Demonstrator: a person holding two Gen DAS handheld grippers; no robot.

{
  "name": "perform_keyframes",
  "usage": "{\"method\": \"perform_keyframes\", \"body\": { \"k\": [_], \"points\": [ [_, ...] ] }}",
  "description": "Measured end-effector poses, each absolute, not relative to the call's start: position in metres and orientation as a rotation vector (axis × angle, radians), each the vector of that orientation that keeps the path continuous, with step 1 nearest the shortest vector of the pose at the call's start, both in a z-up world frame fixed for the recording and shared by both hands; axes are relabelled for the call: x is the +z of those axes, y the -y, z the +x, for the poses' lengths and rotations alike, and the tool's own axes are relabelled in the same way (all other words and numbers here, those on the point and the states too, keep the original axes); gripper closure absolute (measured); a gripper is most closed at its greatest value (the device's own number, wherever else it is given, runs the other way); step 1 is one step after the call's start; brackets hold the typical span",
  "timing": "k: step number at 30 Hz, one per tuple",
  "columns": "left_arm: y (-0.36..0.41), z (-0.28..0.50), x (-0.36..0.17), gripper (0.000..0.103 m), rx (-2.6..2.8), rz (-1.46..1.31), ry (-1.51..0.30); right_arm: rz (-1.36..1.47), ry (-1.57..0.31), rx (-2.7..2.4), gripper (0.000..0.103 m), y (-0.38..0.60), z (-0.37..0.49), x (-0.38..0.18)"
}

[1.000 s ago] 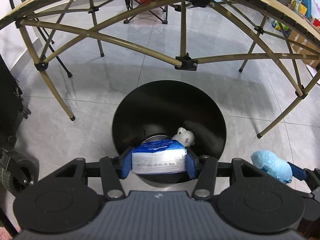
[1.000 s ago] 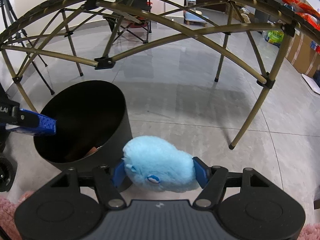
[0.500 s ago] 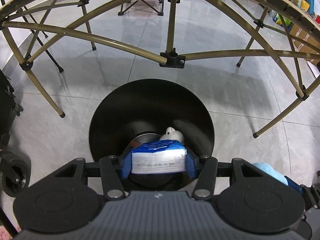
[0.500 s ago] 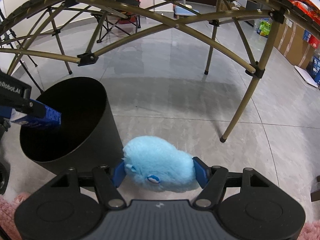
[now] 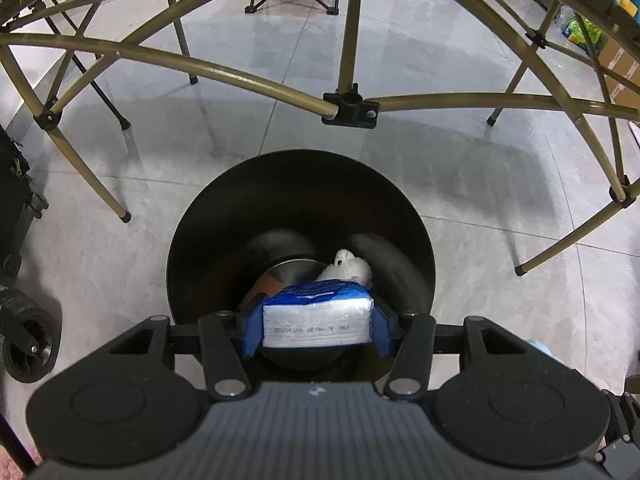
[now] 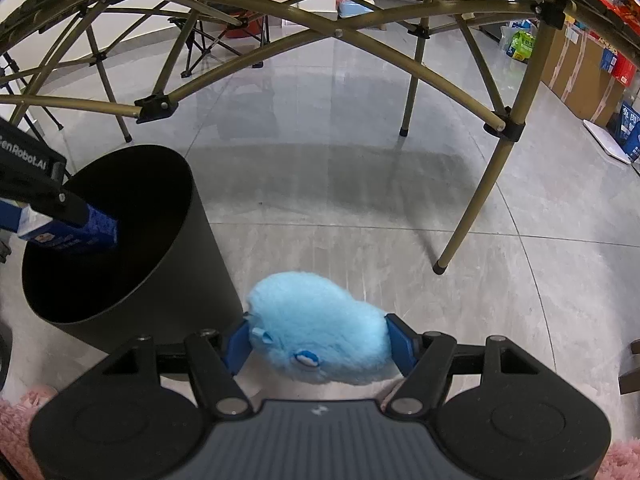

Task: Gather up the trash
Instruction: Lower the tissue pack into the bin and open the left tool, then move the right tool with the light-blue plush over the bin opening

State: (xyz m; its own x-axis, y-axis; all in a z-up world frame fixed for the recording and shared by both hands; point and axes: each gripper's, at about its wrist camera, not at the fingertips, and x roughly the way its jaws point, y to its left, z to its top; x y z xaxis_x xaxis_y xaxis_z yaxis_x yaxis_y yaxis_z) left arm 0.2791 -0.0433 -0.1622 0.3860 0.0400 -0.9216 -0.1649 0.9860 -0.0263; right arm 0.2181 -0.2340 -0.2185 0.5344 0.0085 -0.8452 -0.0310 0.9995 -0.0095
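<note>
Black cylindrical trash bin (image 5: 300,216), standing on grey floor tiles (image 5: 500,184) beneath a folding table's brass-coloured tube frame (image 5: 348,104).

Item 1: tissue pack (image 5: 316,318), white with blue wrapper, date code legible on its near face. Clamped between the blue pads of the left gripper (image 5: 316,328), jaws closed to the pack's width. Over the preceding second the bin's mouth had slid from slightly right of the gripper to directly under it, and the pack now hung over the opening, inside the rim line as the right wrist view (image 6: 68,236) showed. Judgement: positioned for release; opening the jaws should drop it in.

Item 2: light blue plush toy (image 6: 316,336), squeezed between the right gripper (image 6: 318,344), jaws set wide around its soft body. It was held to the right of the bin and outside it, low near the bin's wall. In that second the bin had drawn closer in this view. Judgement: next in line, needs lifting over the rim.

Item 3: small white plush animal (image 5: 348,266), already lying at the bin's bottom beside something orange-brown, unidentifiable.

Nearby: pink fluffy rug (image 6: 16,428), black wheeled case (image 5: 24,344).
</note>
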Motion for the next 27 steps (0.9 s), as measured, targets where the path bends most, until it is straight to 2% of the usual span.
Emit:
{"method": "perform_keyframes", "body": {
  "k": [1, 3, 4, 5, 17, 27],
  "points": [
    [0.043, 0.279, -0.163, 0.043, 0.133, -0.123, -1.172, -0.024, -1.007, 0.024, 0.035, 0.234, 0.218, -0.218],
    [0.042, 0.28, -0.162, 0.01, 0.138, -0.129, -1.174, -0.024, -1.007, 0.026, 0.035, 0.234, 0.218, -0.218],
    [0.042, 0.279, -0.161, 0.003, 0.145, -0.13, -1.171, -0.024, -1.006, 0.027, 0.035, 0.234, 0.218, -0.218],
    [0.042, 0.279, -0.16, 0.0, 0.152, -0.129, -1.168, -0.024, -1.006, 0.027, 0.035, 0.234, 0.218, -0.218],
    [0.039, 0.276, -0.163, 0.0, 0.158, -0.119, -1.208, -0.028, -0.996, 0.036, 0.035, 0.232, 0.215, -0.215],
    [0.034, 0.266, -0.151, 0.0, 0.113, -0.137, -1.168, -0.033, -0.981, 0.046, 0.035, 0.23, 0.213, -0.211]
  ]
}}
